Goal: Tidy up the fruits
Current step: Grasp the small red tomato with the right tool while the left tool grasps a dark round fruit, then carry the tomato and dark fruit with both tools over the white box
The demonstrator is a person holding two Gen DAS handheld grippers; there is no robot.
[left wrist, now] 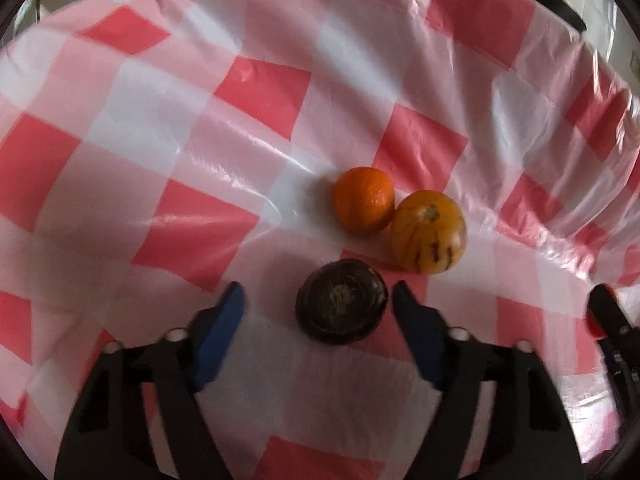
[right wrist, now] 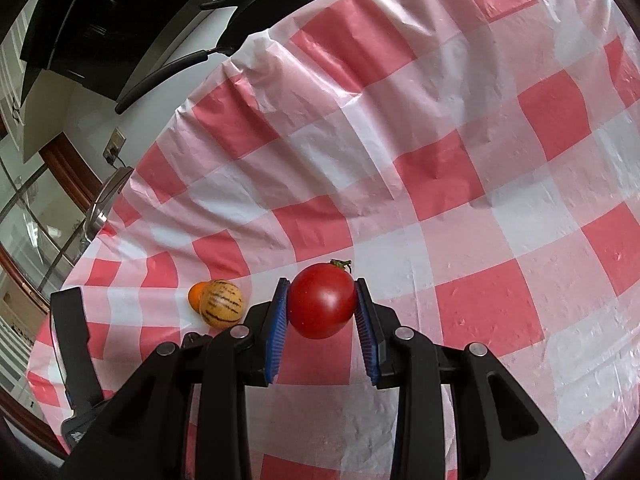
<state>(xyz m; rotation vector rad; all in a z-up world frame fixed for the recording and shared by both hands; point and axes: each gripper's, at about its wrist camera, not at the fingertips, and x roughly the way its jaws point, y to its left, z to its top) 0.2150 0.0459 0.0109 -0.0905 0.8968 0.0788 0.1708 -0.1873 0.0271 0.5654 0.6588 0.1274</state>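
- On a bench draped in a glossy red, pink and white checked plastic cloth (left wrist: pixel 256 92), three fruits sat close together: a round orange citrus fruit (left wrist: pixel 363 200), a yellow-orange oval fruit with dark broken stripes (left wrist: pixel 429 236) touching it, and a dark brown, nearly black round fruit (left wrist: pixel 342 307) just in front of the pair.
- The left hand-held gripper (left wrist: pixel 318 294), its blue-padded fingers (left wrist: pixel 224 332) tilted down at the cloth, stood released around the dark fruit; the right-hand pad lay almost against it, the left-hand pad clearly apart from it.
- The right hand-held gripper (right wrist: pixel 321 302) was clenched on a smooth red tomato with a green stem (right wrist: pixel 322 300), its ribbed blue pads pressing both sides and holding it clear above the cloth.
- From the right wrist view, the striped fruit (right wrist: pixel 221 303) lay to the left of that tomato, with the citrus (right wrist: pixel 195 294) partly hidden behind it.
- Beyond the far edge of the bench, dark furniture and a glazed wooden door frame showed, too distorted to describe further.
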